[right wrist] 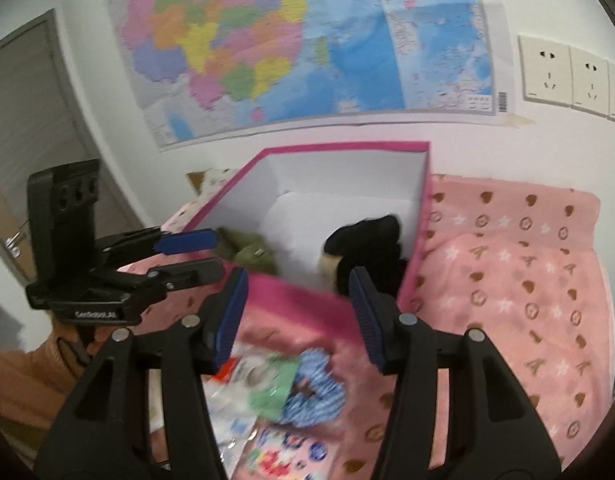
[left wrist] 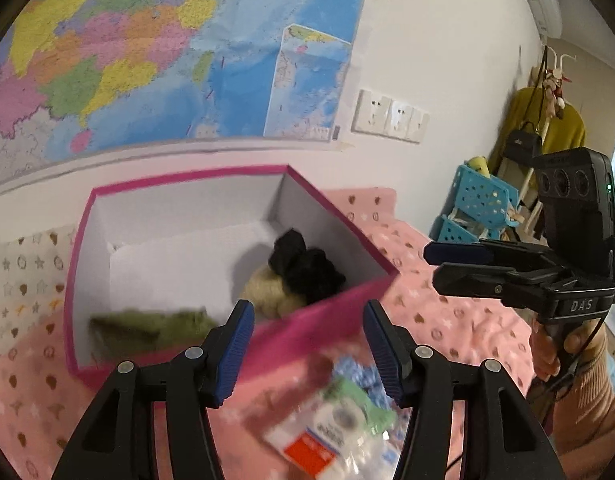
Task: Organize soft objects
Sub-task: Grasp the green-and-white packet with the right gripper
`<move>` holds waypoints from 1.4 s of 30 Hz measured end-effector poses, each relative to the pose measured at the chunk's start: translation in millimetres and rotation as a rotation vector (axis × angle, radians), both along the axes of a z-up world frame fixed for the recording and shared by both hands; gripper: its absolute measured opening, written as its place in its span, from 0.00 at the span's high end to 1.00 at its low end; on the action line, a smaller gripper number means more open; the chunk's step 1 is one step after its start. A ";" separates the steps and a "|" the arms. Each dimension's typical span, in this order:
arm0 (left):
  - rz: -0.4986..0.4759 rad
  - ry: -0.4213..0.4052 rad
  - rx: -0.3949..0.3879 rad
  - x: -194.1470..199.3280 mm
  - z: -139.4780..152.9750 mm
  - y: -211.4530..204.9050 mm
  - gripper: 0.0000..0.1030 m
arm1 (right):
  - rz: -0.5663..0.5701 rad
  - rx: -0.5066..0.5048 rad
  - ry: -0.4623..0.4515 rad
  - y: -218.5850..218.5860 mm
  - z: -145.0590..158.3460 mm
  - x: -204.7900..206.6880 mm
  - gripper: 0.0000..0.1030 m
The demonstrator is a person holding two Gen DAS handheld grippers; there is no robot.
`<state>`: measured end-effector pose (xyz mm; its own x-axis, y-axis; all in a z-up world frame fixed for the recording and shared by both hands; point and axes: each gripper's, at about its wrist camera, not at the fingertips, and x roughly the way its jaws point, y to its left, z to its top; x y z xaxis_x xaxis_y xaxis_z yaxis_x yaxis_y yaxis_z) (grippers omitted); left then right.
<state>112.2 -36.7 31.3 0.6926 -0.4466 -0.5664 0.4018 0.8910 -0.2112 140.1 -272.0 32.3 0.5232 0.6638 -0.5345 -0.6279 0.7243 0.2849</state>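
Note:
A magenta box point(left wrist: 327, 316) with a white inside stands on a pink blanket; it also shows in the right wrist view point(right wrist: 307, 300). In it lie a black soft item point(left wrist: 307, 264), a beige one point(left wrist: 267, 292) and an olive green one point(left wrist: 147, 328). My left gripper point(left wrist: 307, 344) is open and empty above the box's near wall. My right gripper point(right wrist: 297, 312) is open and empty, also at the near wall. In front of the box lie a blue striped scrunchie point(right wrist: 315, 392), a green cloth point(right wrist: 273, 392) and a clear plastic packet point(left wrist: 327, 440).
The pink patterned blanket point(right wrist: 507, 280) spreads to the right of the box. A map point(right wrist: 307, 40) and wall sockets point(right wrist: 567, 76) are on the wall behind. A blue perforated rack point(left wrist: 479, 200) and hanging clothes stand at the far right.

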 end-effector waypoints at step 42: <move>-0.097 0.333 -0.129 -28.3 -90.2 -9.3 0.55 | 0.069 -0.022 0.284 33.0 -101.8 -24.0 0.66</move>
